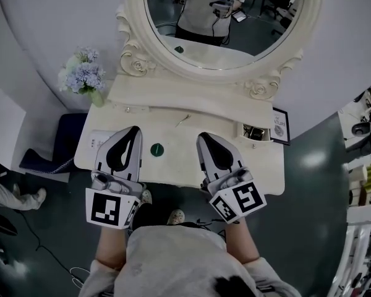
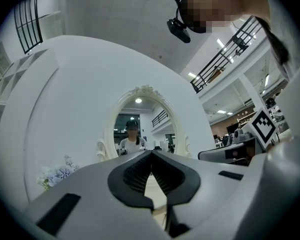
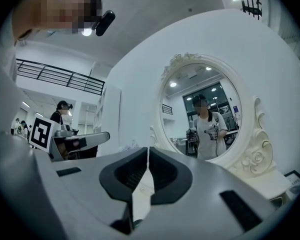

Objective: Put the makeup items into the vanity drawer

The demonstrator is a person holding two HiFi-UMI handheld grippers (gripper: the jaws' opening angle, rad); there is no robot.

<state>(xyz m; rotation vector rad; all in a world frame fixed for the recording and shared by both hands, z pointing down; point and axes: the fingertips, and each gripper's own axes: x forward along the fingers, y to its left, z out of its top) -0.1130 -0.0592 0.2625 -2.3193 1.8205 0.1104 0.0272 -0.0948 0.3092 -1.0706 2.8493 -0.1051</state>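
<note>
Both claws are held side by side above the front of the cream vanity worktop (image 1: 179,163), tips pointing toward the oval mirror in a carved cream frame (image 1: 191,73).

Left claw (image 1: 135,130): jaws closed tip to tip, with nothing between them.

Right claw (image 1: 204,137): jaws fully together, also holding nothing.

Item positions:
- A small dark green round disc (image 1: 157,148) lies flat on the worktop between the two claws, touching neither.
- A thin pale stick (image 1: 183,120) lies at a slant further back, near the mirror base.
- A small open compartment (image 1: 246,127) at the rear right of the worktop holds small items too small to identify.

A bunch of pale blue flowers (image 1: 81,74) stands at the rear left corner.
</note>
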